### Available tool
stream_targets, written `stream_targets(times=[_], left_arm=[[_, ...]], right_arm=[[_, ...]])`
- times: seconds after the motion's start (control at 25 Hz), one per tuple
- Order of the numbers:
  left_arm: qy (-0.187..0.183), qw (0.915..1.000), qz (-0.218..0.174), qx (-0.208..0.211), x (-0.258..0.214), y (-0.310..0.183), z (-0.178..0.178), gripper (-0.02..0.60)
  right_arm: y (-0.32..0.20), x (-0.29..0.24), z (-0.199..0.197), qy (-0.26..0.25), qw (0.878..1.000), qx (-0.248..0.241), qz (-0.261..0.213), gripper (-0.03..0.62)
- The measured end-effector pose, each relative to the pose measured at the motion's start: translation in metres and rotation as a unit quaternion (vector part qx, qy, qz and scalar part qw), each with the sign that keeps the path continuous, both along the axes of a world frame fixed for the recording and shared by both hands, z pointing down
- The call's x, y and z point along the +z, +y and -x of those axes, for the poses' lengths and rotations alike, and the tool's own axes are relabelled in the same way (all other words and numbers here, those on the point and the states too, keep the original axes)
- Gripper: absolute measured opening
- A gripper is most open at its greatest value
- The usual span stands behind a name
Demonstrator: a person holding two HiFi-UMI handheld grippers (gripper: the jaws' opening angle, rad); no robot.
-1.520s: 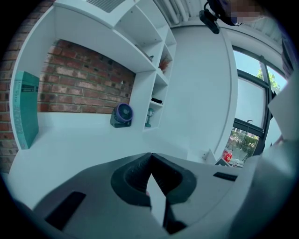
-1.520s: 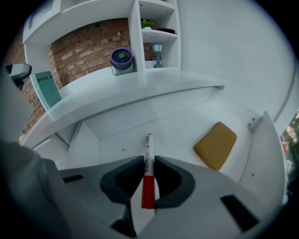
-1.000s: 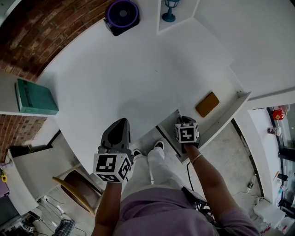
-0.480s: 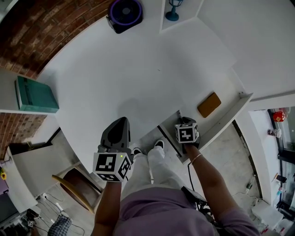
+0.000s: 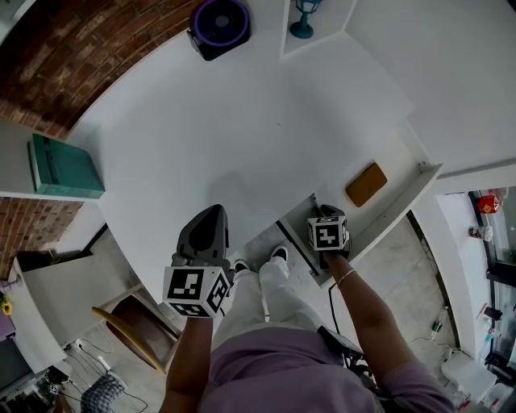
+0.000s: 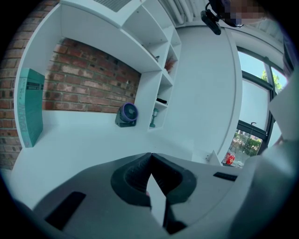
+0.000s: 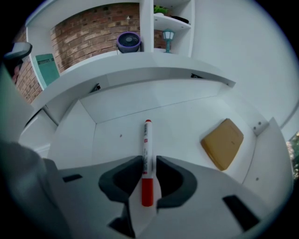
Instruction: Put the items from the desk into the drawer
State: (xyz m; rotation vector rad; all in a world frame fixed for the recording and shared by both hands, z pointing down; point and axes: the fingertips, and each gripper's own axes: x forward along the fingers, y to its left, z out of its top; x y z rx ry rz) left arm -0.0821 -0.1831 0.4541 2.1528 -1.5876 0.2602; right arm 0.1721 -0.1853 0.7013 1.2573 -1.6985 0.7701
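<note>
A white marker with a red cap point(image 7: 147, 135) lies lengthwise between the jaws of my right gripper point(image 7: 149, 159), over the floor of the open white drawer point(image 7: 177, 116). These jaws have just been opening. A narrow gap shows beside the marker on its right, so the pads no longer press it. A tan flat case point(image 7: 223, 142) rests in the drawer to the right, also seen as the tan case point(image 5: 364, 184) in the head view. My right gripper point(image 5: 322, 214) hangs over the drawer's near end. My left gripper point(image 5: 211, 216) is shut and empty above the desk's front edge.
On the white desk point(image 5: 226, 137) stand a purple fan point(image 5: 218, 24) at the back and a teal book point(image 5: 64, 168) on the left. A blue lamp point(image 5: 301, 18) sits in a shelf niche. A wooden chair point(image 5: 133, 331) and the person's legs are below the desk edge.
Nothing has visibly moved in the head view; both grippers stay where they were.
</note>
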Motion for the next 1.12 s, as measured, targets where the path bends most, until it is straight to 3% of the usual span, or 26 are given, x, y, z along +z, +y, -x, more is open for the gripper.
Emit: stream_targets(times=[0.12, 0.44, 0.76, 1.12], left_arm=[[0.0, 1.0, -0.001, 0.001, -0.001, 0.0, -0.001, 0.0], [0.004, 0.9999, -0.008, 0.008, -0.004, 0.006, -0.011, 0.0], [0.006, 0.9995, -0.027, 0.017, -0.017, 0.005, -0.014, 0.0], [0.01, 0.9986, -0.045, 0.026, -0.031, 0.011, -0.011, 0.0]], right_arm=[[0.0, -0.002, -0.001, -0.019, 1.0, 0.009, -0.001, 0.165], [-0.001, -0.035, 0.009, -0.072, 0.996, 0.024, -0.041, 0.172], [0.001, -0.106, 0.015, -0.117, 0.985, 0.031, -0.122, 0.143], [0.008, -0.188, 0.032, -0.171, 0.963, 0.032, -0.204, 0.086]])
